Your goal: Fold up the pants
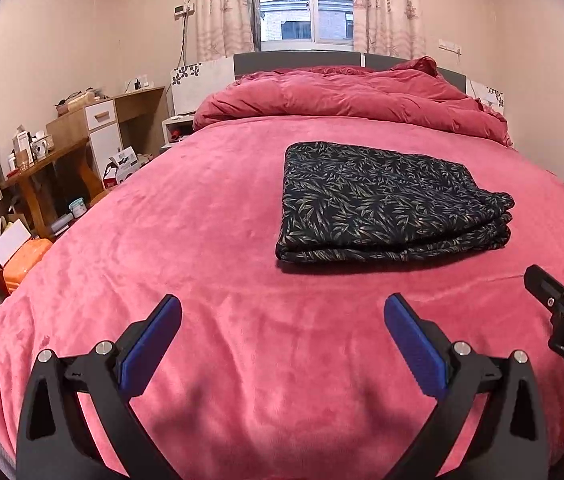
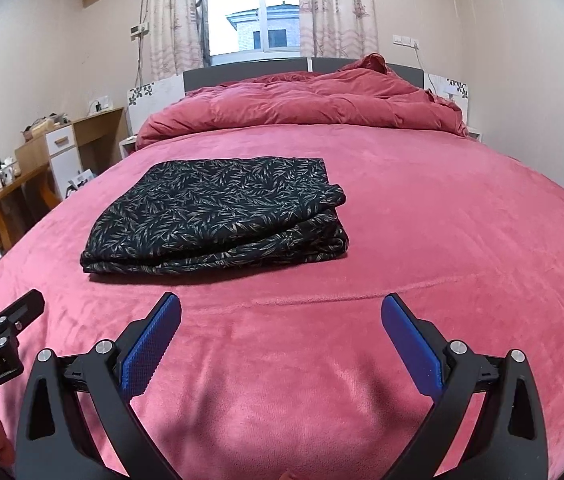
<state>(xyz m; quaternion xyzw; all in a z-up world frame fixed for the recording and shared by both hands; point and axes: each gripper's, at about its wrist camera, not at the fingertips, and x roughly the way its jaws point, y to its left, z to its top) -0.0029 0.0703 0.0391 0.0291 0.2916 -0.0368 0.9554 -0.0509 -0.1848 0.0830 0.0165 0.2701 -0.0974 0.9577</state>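
While the pants point(image 1: 389, 200) lie folded on the bed point(image 1: 210, 240), the risk is in touching them again.

Both grippers hover low over the bed's near edge, empty, clear of the cloth: the left gripper point(image 1: 282, 344) has its blue fingers point(image 1: 150, 344) spread wide apart, and the right gripper point(image 2: 282, 344) is spread just as wide. The dark leaf-print bundle sits toward the middle of the pink cover, well short of the heaped duvet point(image 1: 353, 96) at the head end, its layers stacked with the loose ends showing at the right side. Judging from that, the fold looks done or nearly so; a finger dragged across the top layer, or a pinch on only one ply at that open side, would likely pull the stack askew or unroll it.
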